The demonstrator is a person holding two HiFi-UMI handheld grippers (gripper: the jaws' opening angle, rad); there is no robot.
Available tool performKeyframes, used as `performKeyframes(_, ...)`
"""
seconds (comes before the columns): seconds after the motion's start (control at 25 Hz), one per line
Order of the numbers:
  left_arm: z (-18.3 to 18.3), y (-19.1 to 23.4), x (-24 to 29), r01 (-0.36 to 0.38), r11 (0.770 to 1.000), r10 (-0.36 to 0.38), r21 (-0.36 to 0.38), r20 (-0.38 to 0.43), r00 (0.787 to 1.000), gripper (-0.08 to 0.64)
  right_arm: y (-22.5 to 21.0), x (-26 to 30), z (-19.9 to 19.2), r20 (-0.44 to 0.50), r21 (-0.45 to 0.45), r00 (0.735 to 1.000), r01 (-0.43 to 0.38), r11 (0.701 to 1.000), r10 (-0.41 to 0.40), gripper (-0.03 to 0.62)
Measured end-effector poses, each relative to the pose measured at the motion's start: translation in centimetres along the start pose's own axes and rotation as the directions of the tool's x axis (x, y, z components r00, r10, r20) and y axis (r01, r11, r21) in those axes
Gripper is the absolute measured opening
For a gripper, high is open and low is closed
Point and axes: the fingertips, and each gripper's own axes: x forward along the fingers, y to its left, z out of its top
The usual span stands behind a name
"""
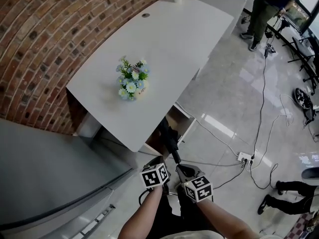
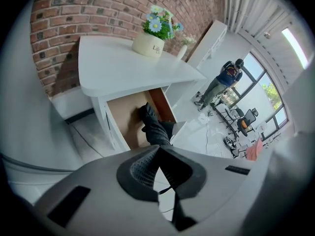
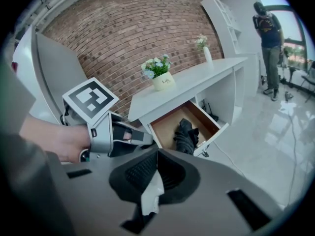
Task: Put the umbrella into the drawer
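Observation:
The black folded umbrella (image 1: 168, 135) lies in the open drawer (image 1: 185, 114) under the white desk (image 1: 169, 44), its near end sticking out over the drawer front toward me. In the left gripper view the umbrella (image 2: 155, 127) runs down to just above my left gripper (image 2: 158, 150), whose jaws are shut; no grip on the umbrella shows. In the right gripper view the umbrella (image 3: 187, 134) rests in the wooden drawer (image 3: 209, 122), just beyond my right gripper (image 3: 157, 154), whose pads also meet. Both grippers (image 1: 160, 164) (image 1: 184, 171) hang side by side below the drawer.
A pot of flowers (image 1: 131, 79) stands on the desk. A brick wall (image 1: 40, 39) backs it, with a grey cabinet (image 1: 45, 168) at the left. Cables and a power strip (image 1: 244, 157) lie on the glossy floor. A person (image 1: 266, 9) stands far off.

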Motion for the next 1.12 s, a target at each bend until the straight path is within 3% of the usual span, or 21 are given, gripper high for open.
performKeyframes(0.56, -0.3, -4.3, -4.8, 0.032, 0.999, -0.031, -0.021, 0.01, 0.999, 0.007, 0.9, -3.8, 0.9, -0.019, -0.04, 0.999, -0.035, 0.999, 0.035, 0.017)
performKeyframes(1.12, -0.8, -8.1, -8.3, 0.045, 0.999, -0.046, 0.021, 0.033, 0.998, 0.007, 0.1, -8.2, 2.9, 0.015, -0.126, 0.996, -0.091, 0.988, 0.093, 0.017)
